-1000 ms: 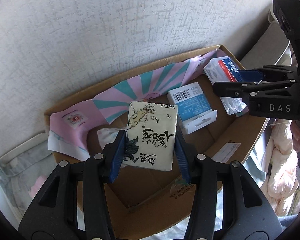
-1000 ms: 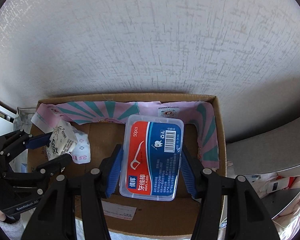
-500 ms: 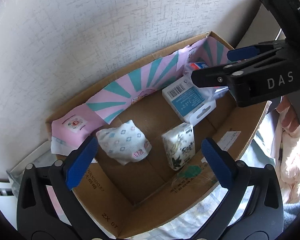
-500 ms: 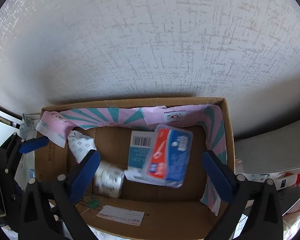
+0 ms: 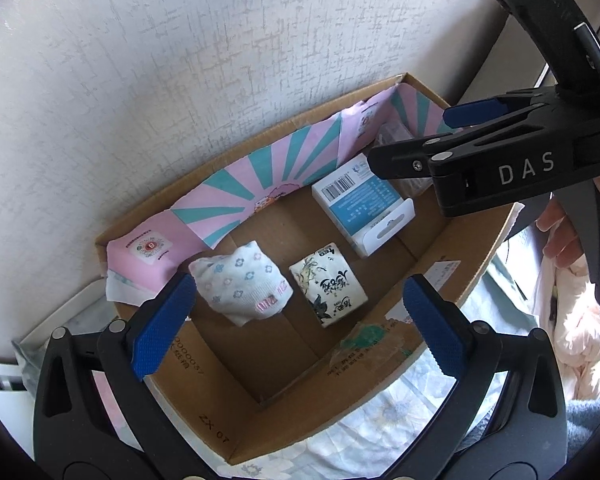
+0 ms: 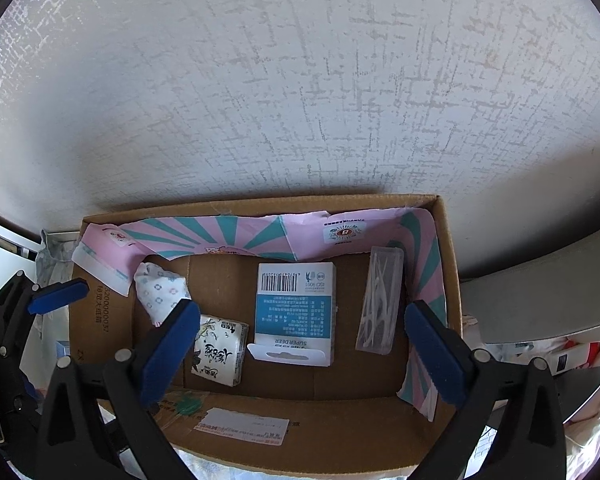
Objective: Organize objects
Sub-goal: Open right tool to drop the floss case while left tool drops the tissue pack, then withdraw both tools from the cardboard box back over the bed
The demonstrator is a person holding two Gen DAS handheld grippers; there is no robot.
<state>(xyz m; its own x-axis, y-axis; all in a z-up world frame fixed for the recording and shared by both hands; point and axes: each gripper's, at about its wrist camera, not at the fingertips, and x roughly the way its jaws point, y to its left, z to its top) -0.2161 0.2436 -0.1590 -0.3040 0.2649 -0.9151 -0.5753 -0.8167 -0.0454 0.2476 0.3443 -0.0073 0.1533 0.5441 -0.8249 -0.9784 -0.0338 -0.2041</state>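
Left wrist view first. Box (image 5: 460, 240) sits against the wall (image 5: 180, 80), so we come at it from the open near side. Inside, side by side on the floor: sock (image 5: 242, 286), tissue pack (image 5: 328, 290), blue carton (image 5: 360, 204). We read that as sorting by row, each item lying flat with gaps between. Left gripper (image 5: 300, 328) hangs above the near rim, jaws spread wide, nothing between them. Right gripper (image 5: 440, 136) crosses in from the right over the far corner, also parted and empty.

Right wrist view. Floss case (image 6: 380, 304) lies along the right wall, just beside the carton (image 6: 294, 312); pack (image 6: 220, 350) and sock (image 6: 160, 294) to the left. Right gripper (image 6: 300, 354) is wide, holding nothing, pitched down at the box (image 6: 450, 280). Left gripper (image 6: 56, 298) shows at the left edge, outside the box wall.
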